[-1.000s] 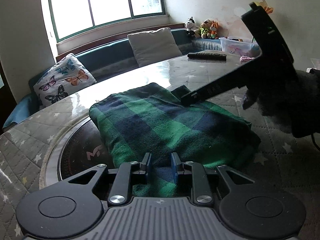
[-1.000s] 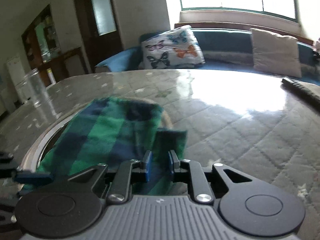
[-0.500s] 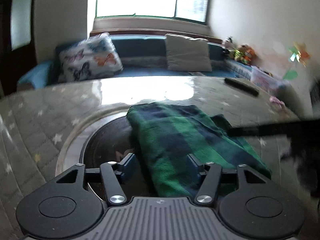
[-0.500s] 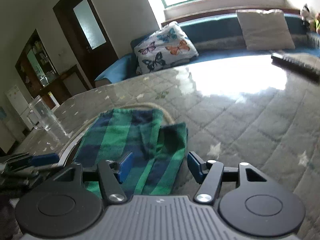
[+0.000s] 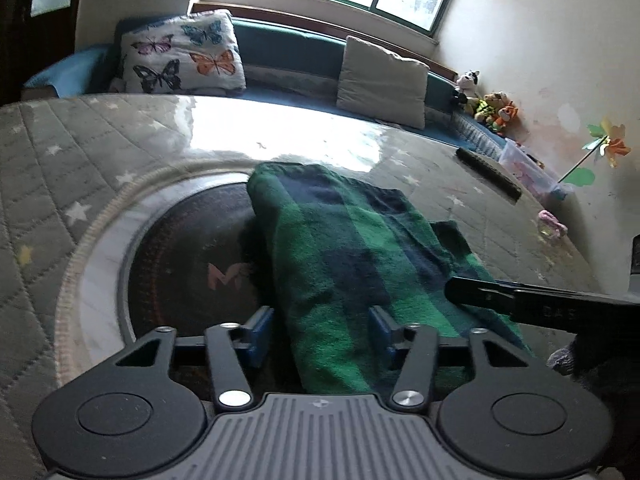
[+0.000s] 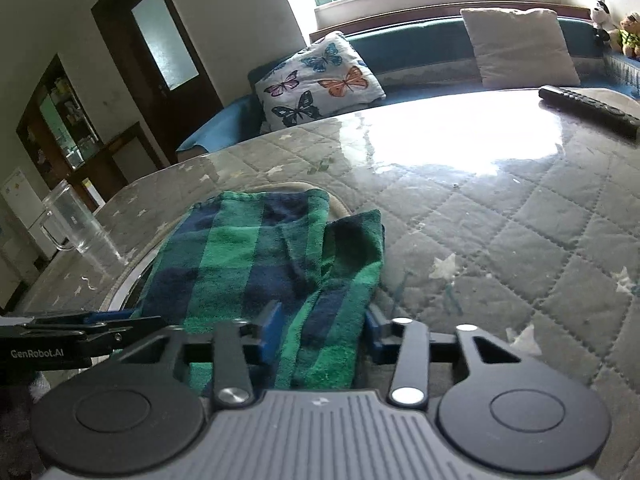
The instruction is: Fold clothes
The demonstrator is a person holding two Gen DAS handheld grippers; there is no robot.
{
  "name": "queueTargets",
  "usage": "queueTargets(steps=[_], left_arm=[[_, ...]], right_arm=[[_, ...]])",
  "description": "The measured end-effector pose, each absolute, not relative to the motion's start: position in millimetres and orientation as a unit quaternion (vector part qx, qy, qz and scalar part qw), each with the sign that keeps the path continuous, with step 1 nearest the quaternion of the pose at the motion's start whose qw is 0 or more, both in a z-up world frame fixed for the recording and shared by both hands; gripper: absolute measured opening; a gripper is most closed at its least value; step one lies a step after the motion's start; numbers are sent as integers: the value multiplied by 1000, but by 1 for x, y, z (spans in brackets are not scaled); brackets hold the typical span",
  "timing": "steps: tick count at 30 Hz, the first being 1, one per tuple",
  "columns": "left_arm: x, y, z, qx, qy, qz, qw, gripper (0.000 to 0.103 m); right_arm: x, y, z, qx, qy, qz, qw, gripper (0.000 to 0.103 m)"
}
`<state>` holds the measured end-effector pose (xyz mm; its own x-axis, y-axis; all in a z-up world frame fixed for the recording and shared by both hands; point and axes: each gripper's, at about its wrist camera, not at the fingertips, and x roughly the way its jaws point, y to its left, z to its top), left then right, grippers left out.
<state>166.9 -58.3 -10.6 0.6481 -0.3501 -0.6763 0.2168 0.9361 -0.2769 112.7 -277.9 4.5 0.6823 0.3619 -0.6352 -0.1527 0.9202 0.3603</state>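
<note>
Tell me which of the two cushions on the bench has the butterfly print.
The left cushion, by the door side; the right cushion is plain beige with no pattern.

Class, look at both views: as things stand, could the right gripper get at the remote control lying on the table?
Probably yes. The right gripper is open over the green cloth, and the table between it and the remote control lies bare.

Both wrist views sit low and close behind the folded plaid cloth [image 5: 352,264] [image 6: 272,264], facing the window sofa beyond it; the left looks from its left side, the right from its right.
</note>
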Motion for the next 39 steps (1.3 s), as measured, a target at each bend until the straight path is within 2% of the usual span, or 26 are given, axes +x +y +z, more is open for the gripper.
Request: queueTargets(steps=[2, 6, 19, 24, 27, 39], left_arm=[[166, -59, -11, -87, 389, -160, 903, 44], [159, -59, -9, -87, 391, -167, 901, 40], [99, -63, -9, -88, 388, -191, 897, 44], [85, -60, -6, -87, 372, -183, 906, 27], [76, -47, -1, -106, 366, -173, 908, 22], [50, 57, 37, -139, 310, -54, 939, 21]], right_arm=[[110, -278, 5, 141, 373, 141, 906, 22], [106, -277, 5, 143, 374, 138, 906, 19], [41, -284, 5, 156, 377, 150, 900, 18], [37, -273, 11, 144, 375, 147, 904, 14], [37, -264, 17, 138, 376, 159, 902, 13], [96, -146, 50, 91, 369, 277, 882, 12]])
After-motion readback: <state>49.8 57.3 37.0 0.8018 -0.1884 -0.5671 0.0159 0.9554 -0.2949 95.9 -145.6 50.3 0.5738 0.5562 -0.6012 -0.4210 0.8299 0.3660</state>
